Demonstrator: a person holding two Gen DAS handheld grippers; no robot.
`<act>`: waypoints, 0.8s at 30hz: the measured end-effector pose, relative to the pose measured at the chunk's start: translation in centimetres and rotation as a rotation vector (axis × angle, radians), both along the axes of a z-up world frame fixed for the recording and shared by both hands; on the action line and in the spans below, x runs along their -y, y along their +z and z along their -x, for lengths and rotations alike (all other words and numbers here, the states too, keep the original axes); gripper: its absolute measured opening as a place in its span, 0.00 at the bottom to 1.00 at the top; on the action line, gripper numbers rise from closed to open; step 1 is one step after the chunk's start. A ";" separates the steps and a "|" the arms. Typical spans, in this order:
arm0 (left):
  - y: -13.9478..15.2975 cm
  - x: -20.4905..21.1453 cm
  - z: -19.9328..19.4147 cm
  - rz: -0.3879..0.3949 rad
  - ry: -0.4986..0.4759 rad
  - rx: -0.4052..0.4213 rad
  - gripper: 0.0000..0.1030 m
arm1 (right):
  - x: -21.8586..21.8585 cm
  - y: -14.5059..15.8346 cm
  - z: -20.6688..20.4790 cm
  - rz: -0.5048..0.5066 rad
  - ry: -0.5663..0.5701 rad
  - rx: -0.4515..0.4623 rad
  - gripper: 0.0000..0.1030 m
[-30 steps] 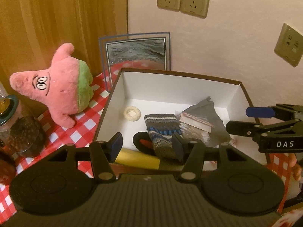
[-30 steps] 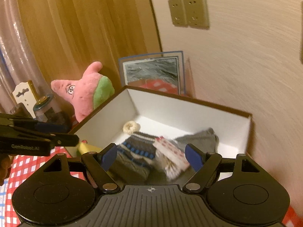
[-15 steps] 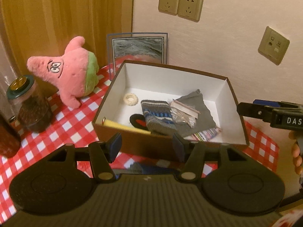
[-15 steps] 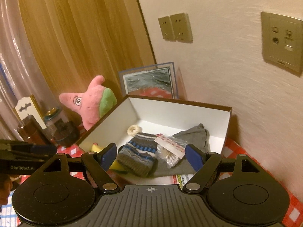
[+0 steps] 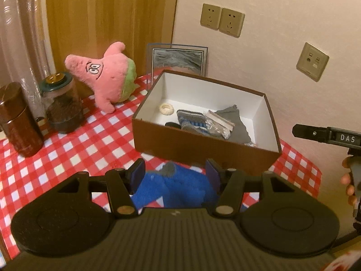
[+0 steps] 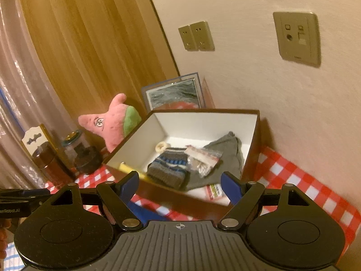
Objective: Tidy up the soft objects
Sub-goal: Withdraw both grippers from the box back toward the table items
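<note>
Left gripper [image 5: 174, 172] hangs over the red-checked tablecloth [image 5: 74, 144] in front of the brown box [image 5: 203, 145], fingers spread, nothing gripped. A blue soft cloth [image 5: 178, 189] lies on the tablecloth just below and between the fingers; contact can't be told from this angle. Right gripper [image 6: 180, 184] sits near the box's front right corner, fingers also spread wide and empty.

Inside the box: striped knit hat [image 6: 168, 168], grey fabric piece [image 6: 225, 155], clear bag [image 6: 204, 160] lying on top of the grey fabric beside the hat, small cream ring [image 6: 162, 146] toward the back, yellow item [image 6: 132, 169] against the near wall.

Pink star plush [image 5: 106, 76] sits on the tablecloth left of the box, outside it. Glass jar [image 5: 62, 103] and brown canister [image 5: 19, 122] stand further left. Framed picture [image 5: 177, 59] leans on the wall behind the box.
</note>
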State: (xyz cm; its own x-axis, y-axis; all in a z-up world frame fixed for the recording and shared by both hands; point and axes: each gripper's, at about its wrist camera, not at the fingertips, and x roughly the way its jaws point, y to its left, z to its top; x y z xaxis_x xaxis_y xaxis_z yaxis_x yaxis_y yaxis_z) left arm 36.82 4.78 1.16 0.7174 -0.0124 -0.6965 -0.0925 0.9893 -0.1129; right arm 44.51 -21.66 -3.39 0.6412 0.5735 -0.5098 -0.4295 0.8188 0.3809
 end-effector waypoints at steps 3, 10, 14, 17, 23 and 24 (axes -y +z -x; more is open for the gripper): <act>-0.1 -0.2 1.5 0.009 0.009 -0.011 0.55 | 0.2 -0.2 1.3 -0.005 0.020 -0.009 0.77; -0.8 -1.0 4.6 0.039 0.046 -0.034 0.55 | 0.3 -0.8 3.7 -0.018 0.077 -0.074 0.77; -1.3 -1.0 6.1 0.044 0.057 -0.051 0.55 | -0.2 -1.1 4.9 0.003 0.095 -0.076 0.77; -1.6 -1.1 7.0 0.046 0.065 -0.063 0.55 | -0.6 -1.5 5.8 0.010 0.117 -0.084 0.77; -2.4 -1.1 8.2 0.053 0.083 -0.090 0.55 | -1.7 -2.7 7.1 0.033 0.160 -0.116 0.77; -2.6 -1.1 8.3 0.049 0.086 -0.095 0.55 | -2.0 -2.9 7.3 0.042 0.169 -0.122 0.77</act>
State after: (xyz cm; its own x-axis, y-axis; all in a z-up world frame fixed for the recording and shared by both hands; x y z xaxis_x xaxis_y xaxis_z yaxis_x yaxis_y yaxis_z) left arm 28.48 5.84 -1.42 0.6484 0.0107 -0.7612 -0.1892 0.9708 -0.1476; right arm 37.23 -19.70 -6.29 0.4699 0.6444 -0.6033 -0.5149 0.7552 0.4056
